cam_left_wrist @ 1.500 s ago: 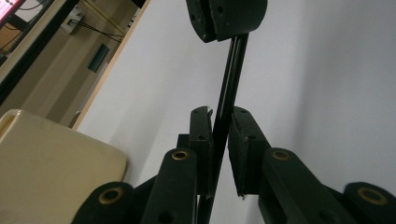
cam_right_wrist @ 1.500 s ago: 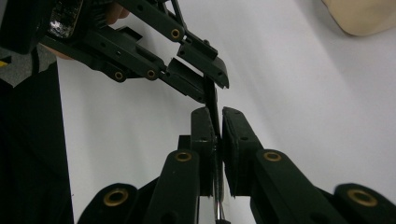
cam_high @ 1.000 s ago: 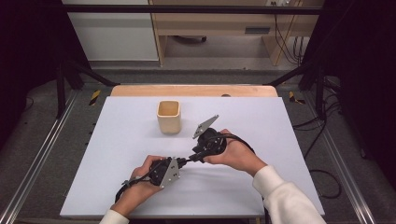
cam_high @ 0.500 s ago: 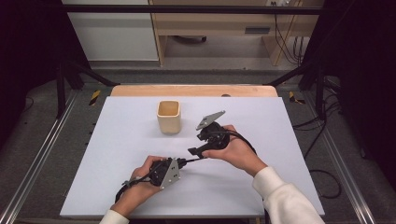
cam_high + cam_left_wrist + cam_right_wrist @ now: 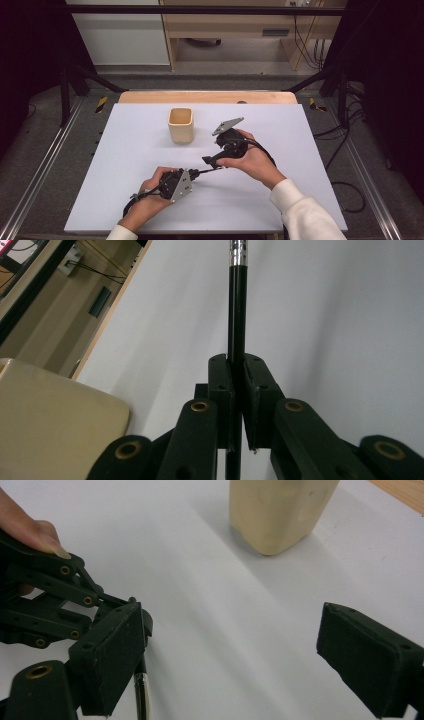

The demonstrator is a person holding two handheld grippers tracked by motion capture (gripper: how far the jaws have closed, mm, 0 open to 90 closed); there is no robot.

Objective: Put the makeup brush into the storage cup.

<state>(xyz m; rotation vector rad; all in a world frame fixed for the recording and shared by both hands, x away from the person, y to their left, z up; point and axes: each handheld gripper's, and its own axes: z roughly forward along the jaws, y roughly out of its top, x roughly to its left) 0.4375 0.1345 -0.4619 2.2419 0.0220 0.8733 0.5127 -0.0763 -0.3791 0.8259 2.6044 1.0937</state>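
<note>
- The left gripper clamps a thin black pen with a silver band, probably steadying it, at six o'clock from the beige square cup.
- The right gripper, at the pen's tip, has just been opening and stands wide, nothing between its pads, apparently having let the pen go.

The pen's far end is cut off by the frame's top, its lower part hidden between the jaws.
</note>
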